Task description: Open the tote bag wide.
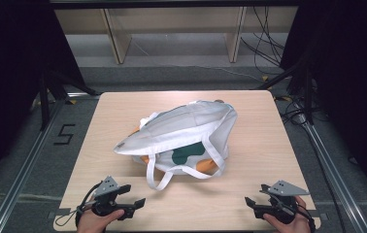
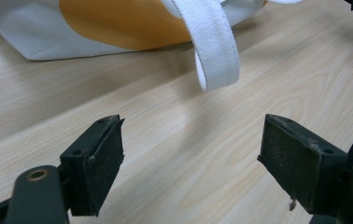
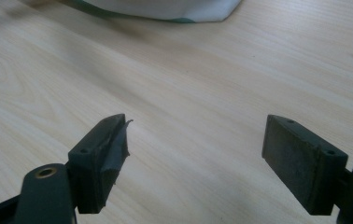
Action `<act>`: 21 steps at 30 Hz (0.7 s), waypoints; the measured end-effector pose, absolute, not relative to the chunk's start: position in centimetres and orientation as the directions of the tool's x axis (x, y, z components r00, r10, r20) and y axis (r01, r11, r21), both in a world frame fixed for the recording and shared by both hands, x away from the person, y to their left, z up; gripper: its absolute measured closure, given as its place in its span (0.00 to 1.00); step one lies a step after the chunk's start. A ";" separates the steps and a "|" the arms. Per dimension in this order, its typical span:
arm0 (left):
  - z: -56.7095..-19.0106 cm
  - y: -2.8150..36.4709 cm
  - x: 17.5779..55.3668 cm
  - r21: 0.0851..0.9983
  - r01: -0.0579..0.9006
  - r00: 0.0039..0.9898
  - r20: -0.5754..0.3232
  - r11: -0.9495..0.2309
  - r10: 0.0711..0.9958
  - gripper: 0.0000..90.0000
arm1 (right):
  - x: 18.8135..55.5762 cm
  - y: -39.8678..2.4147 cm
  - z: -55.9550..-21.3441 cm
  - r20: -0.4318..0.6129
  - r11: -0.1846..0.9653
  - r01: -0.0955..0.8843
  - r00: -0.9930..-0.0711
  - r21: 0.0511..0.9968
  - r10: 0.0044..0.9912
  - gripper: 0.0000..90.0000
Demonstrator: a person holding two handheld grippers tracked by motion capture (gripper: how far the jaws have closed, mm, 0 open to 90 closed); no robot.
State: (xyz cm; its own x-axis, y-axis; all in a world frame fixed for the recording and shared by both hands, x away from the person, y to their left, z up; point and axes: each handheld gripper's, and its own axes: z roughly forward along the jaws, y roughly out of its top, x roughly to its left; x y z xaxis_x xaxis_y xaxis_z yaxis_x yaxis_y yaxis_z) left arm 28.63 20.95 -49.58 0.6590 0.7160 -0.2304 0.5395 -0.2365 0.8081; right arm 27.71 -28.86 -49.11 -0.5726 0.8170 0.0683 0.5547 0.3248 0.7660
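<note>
A white cloth tote bag (image 1: 186, 131) with green and orange patches lies slumped on its side in the middle of the wooden table (image 1: 269, 145). One of its straps (image 1: 159, 174) loops toward the front edge. My left gripper (image 1: 134, 195) rests open at the front left, apart from the bag. In the left gripper view the jaws (image 2: 193, 123) stand wide over bare wood, with the strap (image 2: 214, 46) and the bag's orange patch (image 2: 118, 23) ahead. My right gripper (image 1: 256, 194) sits open at the front right. Its jaws (image 3: 195, 123) hold nothing, and the bag's edge (image 3: 165, 9) lies far ahead.
Wooden shelf legs (image 1: 118, 39) stand on the floor behind the table. Cables (image 1: 264, 43) trail at the back right. Metal rails (image 1: 21, 174) run along both sides of the table, and a black "5" mark (image 1: 64, 134) is on the floor at the left.
</note>
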 end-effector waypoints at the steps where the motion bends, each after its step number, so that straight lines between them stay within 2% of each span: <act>1: -49.6 20.9 28.6 0.808 0.540 0.657 -0.231 -0.235 0.718 0.23 | 27.5 -28.7 -49.1 0.087 0.304 0.573 -0.554 0.762 0.828 0.26; 2: -49.6 20.9 28.6 0.810 0.540 0.654 -0.234 -0.227 0.719 0.23 | 27.7 -28.8 -49.1 0.065 0.330 0.552 -0.577 0.766 0.814 0.26; 8: -49.5 20.9 28.6 0.811 0.540 0.653 -0.233 -0.227 0.721 0.23 | 27.7 -28.7 -49.2 0.060 0.319 0.562 -0.553 0.763 0.831 0.26; 12: -49.4 21.0 28.6 0.803 0.548 0.648 -0.232 -0.233 0.725 0.23 | 27.5 -28.5 -49.0 0.094 0.299 0.578 -0.552 0.759 0.828 0.26; 15: -49.4 21.1 28.7 0.809 0.538 0.652 -0.222 -0.236 0.725 0.24 | 27.8 -28.7 -48.9 0.059 0.332 0.551 -0.575 0.766 0.816 0.26; 16: -49.3 21.0 28.6 0.807 0.547 0.645 -0.237 -0.222 0.727 0.24 | 27.6 -28.4 -48.9 0.089 0.299 0.571 -0.554 0.764 0.828 0.26; 17: -49.2 21.1 28.8 0.804 0.542 0.652 -0.221 -0.243 0.725 0.24 | 27.9 -28.6 -48.8 0.067 0.320 0.550 -0.570 0.772 0.819 0.26; 18: -49.1 21.1 28.8 0.805 0.553 0.638 -0.241 -0.217 0.732 0.24 | 28.0 -28.6 -48.7 0.054 0.329 0.547 -0.570 0.770 0.820 0.26; 21: -48.7 21.6 29.3 0.816 0.526 0.653 -0.209 -0.238 0.728 0.25 | 28.3 -28.2 -48.1 0.075 0.302 0.553 -0.558 0.777 0.827 0.27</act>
State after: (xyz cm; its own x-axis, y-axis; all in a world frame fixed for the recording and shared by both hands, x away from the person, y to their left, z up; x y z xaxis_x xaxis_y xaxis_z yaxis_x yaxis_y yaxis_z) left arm 29.27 21.57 -48.73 0.6528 0.7282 -0.2086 0.5263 -0.2380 0.8163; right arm 28.26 -28.19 -48.14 -0.5575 0.8268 0.0750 0.5526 0.3022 0.7767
